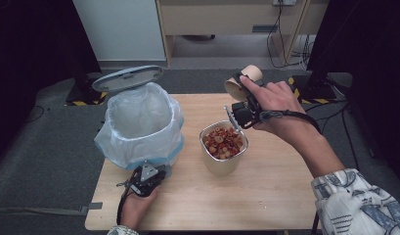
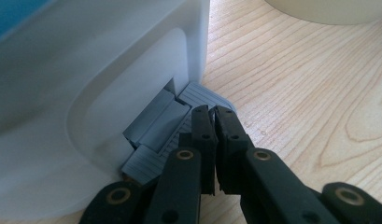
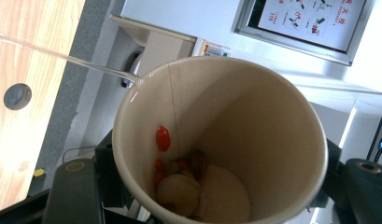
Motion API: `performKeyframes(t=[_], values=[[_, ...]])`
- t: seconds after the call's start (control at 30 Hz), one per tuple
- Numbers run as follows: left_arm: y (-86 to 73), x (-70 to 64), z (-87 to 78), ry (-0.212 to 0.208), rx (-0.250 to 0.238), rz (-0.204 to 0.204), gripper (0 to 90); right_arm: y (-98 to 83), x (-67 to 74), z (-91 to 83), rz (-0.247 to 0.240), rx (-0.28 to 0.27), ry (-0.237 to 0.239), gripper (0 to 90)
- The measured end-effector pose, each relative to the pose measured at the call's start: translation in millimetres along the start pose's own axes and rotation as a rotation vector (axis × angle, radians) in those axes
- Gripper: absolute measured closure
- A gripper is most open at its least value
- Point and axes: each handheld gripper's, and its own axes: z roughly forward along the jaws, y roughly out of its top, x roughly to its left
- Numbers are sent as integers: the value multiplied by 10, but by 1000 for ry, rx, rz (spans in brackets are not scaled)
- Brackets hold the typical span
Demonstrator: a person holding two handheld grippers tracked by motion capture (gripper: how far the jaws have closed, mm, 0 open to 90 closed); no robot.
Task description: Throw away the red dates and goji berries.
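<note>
A white pedal bin lined with a pale bag stands at the table's left, its grey lid raised. My left gripper is low at the bin's front. In the left gripper view its jaws are shut, tips resting on the grey pedal. My right gripper is shut on a tan paper cup, held tilted above a cream container full of red and white food scraps. In the right gripper view the cup sits between the fingers, with a few scraps left at its bottom.
The wooden table has bare room to the right of the container and along its front edge. A cabinet and cables stand beyond the far edge. Dark stands flank the table on both sides.
</note>
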Motion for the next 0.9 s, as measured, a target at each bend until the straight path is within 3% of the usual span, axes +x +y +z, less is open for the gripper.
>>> performKeyframes(t=[0.43, 0.9], values=[[1, -4, 3, -2, -1, 2, 863, -9, -30, -7, -5, 2, -9, 304], [1, -5, 3, -2, -1, 2, 863, 43, -77, -39, -105, 22, -34, 306]])
